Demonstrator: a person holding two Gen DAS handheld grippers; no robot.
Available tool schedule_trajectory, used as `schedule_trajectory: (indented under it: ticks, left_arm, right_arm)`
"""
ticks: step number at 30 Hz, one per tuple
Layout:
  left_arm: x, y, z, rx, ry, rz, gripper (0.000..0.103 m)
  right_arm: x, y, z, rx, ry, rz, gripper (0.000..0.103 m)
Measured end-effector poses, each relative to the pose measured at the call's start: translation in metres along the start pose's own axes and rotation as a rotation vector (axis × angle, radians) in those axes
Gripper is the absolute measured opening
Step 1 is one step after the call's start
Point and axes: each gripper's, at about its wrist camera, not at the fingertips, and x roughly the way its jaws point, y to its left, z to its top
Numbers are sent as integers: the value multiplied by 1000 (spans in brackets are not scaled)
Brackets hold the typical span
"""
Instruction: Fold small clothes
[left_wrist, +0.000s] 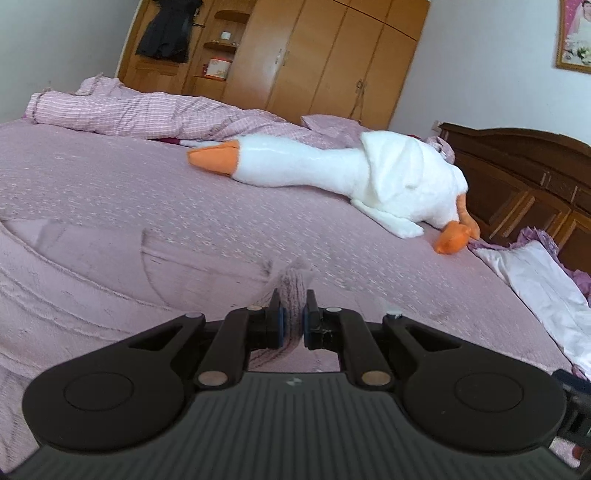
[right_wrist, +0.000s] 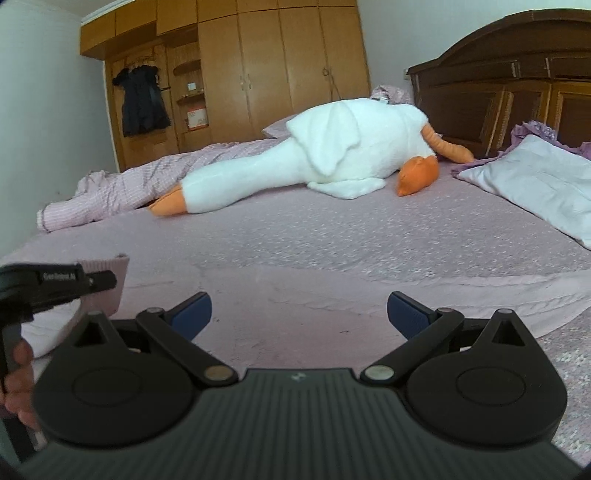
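My left gripper (left_wrist: 293, 317) is clamped on a bunched edge of the pale pink knitted garment (left_wrist: 110, 280), which lies flat on the mauve speckled bedspread (left_wrist: 184, 192) just in front of me. My right gripper (right_wrist: 299, 314) hangs with its jaws spread wide, nothing between them (the pink knit is under it). Farther off sprawls a big white plush goose with orange beak and feet (right_wrist: 332, 155), then the dark wooden headboard (right_wrist: 498, 85) and the tall honey-coloured wardrobe (right_wrist: 277, 66).

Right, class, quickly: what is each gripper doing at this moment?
Left gripper: shut on a fold of the pink knit garment.
Right gripper: open, holding nothing, above the garment.
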Motion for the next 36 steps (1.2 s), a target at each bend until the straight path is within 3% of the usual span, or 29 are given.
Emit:
schedule_trajectory:
  ticks: [9, 18, 23, 25, 27, 29, 32, 36]
  left_arm:
    - [12, -24, -13, 3, 10, -30, 10]
    - [9, -39, -32, 11, 9, -91, 10]
    - [20, -38, -41, 21, 36, -80, 13]
    - [21, -35, -43, 0, 50, -112, 35]
    - [15, -34, -43, -10, 26, -140, 70]
    - [3, -31, -38, -31, -19, -158, 82]
    - [-11, -16, -25, -101, -52, -181, 88]
    - [-30, 16, -1, -102, -86, -119, 90]
  right_arm:
    - [5, -11, 6, -1, -11, -73, 103]
    - [10, -27, 9, 74, 25, -78, 103]
    - [12, -33, 9, 111, 42, -80, 103]
    - [13, -33, 9, 109, 49, -78, 103]
    - [13, -31, 8, 98, 52, -78, 103]
    - [15, -29, 7, 94, 62, -70, 103]
    - [18, -26, 7, 117, 64, -14, 103]
    - [20, -9, 7, 108, 50, 62, 103]
